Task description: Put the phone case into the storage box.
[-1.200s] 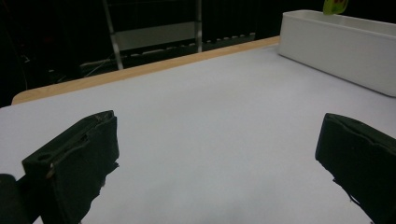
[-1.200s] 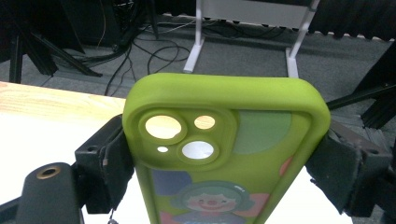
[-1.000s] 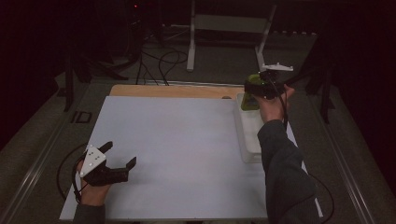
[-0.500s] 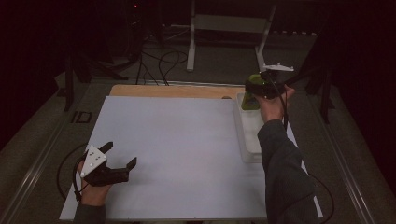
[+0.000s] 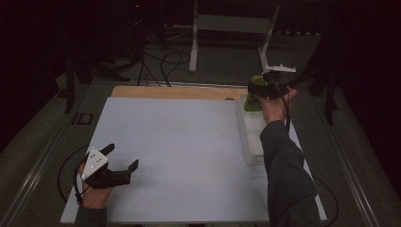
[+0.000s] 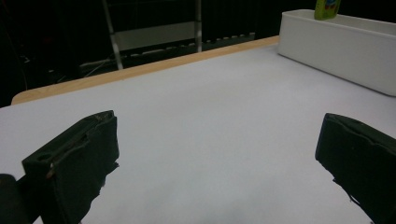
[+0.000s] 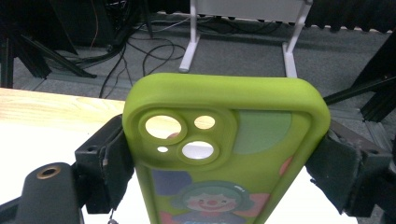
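Right gripper [image 5: 257,90] clamped on green phone case [image 7: 224,140], far right, above white bin [image 5: 253,132]. Left gripper [image 5: 124,158] jaws apart, near left on table [image 5: 189,142].

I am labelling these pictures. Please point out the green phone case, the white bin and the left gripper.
green phone case [image 7: 261,154], right gripper view, on its back panel.
white bin [image 6: 345,46], left gripper view, on its side wall.
left gripper [image 5: 122,158], high view, midway between its fingertips.
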A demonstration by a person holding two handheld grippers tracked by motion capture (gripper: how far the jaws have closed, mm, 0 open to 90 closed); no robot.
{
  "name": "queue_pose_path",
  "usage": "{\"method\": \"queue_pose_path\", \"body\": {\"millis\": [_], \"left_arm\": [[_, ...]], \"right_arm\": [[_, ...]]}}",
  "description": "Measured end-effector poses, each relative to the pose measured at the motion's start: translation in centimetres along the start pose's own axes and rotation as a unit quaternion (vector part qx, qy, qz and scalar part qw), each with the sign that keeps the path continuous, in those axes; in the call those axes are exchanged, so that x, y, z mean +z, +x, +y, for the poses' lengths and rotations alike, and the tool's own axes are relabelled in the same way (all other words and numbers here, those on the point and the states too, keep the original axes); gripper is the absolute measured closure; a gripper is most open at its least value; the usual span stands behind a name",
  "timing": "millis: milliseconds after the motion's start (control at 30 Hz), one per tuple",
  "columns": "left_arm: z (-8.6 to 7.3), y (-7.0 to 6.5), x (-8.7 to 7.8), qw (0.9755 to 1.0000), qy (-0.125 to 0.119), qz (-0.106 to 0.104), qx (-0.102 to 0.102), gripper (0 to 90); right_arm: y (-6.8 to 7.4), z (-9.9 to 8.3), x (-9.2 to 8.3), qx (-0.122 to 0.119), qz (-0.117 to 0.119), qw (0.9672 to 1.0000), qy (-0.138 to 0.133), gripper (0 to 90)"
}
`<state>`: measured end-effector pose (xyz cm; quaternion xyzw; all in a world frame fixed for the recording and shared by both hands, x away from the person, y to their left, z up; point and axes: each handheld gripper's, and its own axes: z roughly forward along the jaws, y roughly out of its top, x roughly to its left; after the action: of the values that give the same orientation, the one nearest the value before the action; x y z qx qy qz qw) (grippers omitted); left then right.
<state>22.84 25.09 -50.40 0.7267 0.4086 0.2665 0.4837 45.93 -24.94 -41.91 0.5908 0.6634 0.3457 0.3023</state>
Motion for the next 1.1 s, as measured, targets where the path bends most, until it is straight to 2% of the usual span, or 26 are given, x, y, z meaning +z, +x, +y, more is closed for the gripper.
{"method": "queue_pose_path", "body": {"millis": [333,1100], "left_arm": [[0.0,0.0,0.0,1.0000,0.001,0.000,0.001,0.0],[-0.1,0.0,-0.1,1.0000,0.002,0.000,0.002,0.0]], "right_arm": [[-0.2,-0.2,0.8,0.005,-0.001,1.0000,0.005,15.3],[-0.1,-0.8,2.3,0.000,-0.002,0.9999,0.012,15.3]]}}
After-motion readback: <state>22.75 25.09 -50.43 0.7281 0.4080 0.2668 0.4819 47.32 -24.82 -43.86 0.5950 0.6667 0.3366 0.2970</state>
